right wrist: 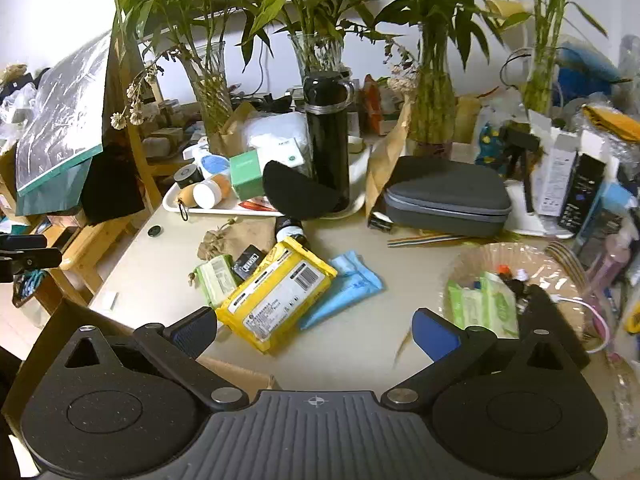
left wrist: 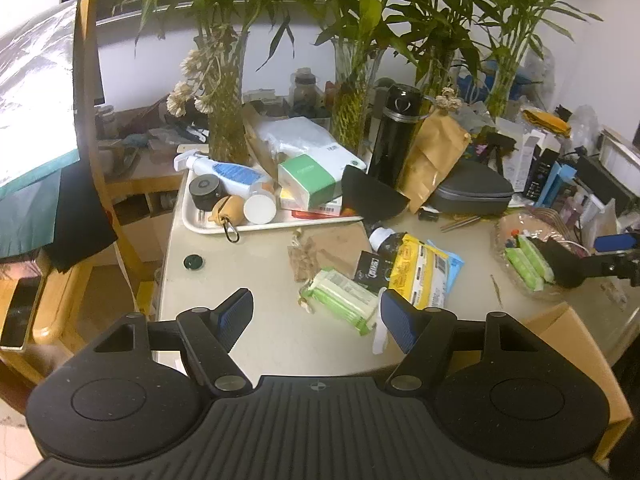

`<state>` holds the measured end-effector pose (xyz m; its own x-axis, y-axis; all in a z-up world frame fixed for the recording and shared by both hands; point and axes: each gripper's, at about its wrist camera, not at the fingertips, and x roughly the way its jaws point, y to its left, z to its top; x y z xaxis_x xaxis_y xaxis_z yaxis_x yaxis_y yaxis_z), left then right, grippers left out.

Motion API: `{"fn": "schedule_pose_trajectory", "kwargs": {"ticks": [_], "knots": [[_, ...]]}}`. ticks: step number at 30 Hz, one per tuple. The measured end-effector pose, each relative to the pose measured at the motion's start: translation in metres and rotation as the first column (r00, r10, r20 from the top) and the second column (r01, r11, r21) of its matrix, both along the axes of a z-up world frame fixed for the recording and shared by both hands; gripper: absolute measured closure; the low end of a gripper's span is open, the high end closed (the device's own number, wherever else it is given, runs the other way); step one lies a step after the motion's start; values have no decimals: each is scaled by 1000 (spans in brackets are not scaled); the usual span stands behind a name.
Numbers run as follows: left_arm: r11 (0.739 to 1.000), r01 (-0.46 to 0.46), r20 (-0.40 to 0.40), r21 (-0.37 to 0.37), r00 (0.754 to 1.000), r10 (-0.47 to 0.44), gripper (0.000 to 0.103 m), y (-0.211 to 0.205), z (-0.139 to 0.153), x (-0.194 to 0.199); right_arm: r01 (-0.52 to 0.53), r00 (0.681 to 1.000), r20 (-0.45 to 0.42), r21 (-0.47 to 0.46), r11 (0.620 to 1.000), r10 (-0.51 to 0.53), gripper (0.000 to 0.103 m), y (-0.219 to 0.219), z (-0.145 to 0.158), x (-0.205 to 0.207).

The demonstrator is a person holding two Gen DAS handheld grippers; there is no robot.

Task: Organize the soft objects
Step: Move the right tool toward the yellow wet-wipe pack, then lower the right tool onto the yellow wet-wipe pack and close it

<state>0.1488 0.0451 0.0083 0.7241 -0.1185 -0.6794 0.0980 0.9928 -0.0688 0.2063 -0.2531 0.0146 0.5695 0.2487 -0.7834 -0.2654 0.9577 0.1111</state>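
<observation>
A green wipes pack (left wrist: 344, 300) lies on the beige table (left wrist: 240, 272), just past my left gripper (left wrist: 318, 316) and close to its right finger. That gripper is open and holds nothing. Beside the green pack lie a yellow pack (left wrist: 420, 276) and a light blue pack (left wrist: 450, 264). In the right wrist view the yellow pack (right wrist: 276, 292), blue pack (right wrist: 344, 288) and green pack (right wrist: 216, 280) sit ahead of my right gripper (right wrist: 314, 334), which is wide open and empty. A clear plastic basket (right wrist: 560, 280) at the right holds more green packs (right wrist: 484, 304).
A white tray (left wrist: 192, 216) with bottles and boxes, a black flask (left wrist: 394, 136), a grey zip case (left wrist: 472, 192) and glass vases of bamboo (left wrist: 228, 120) crowd the back. A cardboard box (left wrist: 568, 344) sits at the front edge. A wooden chair (left wrist: 88, 120) stands left.
</observation>
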Motion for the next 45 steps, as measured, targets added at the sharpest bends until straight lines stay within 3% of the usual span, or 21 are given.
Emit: {"fn": "schedule_pose_trajectory", "kwargs": {"ticks": [10,23,27,34,45], "knots": [[1000,-18,5,0,1000,18,33,12,-22,22,-51,998,-44,81,995,55,0,-8,-34,36],[992,-109,19,-59,994,110,33,32,-31,31,-21,972,-218,266,964,82,0,-9,-83,106],[991,-114,12,-76,993,116,33,35,-31,31,-2,952,-292,310,951,97,0,-2,-102,126],[983,-143,-24,-119,990,141,33,43,-34,34,9,920,-377,295,956,108,0,11,-123,148],[984,-145,-47,-102,989,141,33,42,-37,37,168,800,-599,301,939,48,0,21,-168,185]]}}
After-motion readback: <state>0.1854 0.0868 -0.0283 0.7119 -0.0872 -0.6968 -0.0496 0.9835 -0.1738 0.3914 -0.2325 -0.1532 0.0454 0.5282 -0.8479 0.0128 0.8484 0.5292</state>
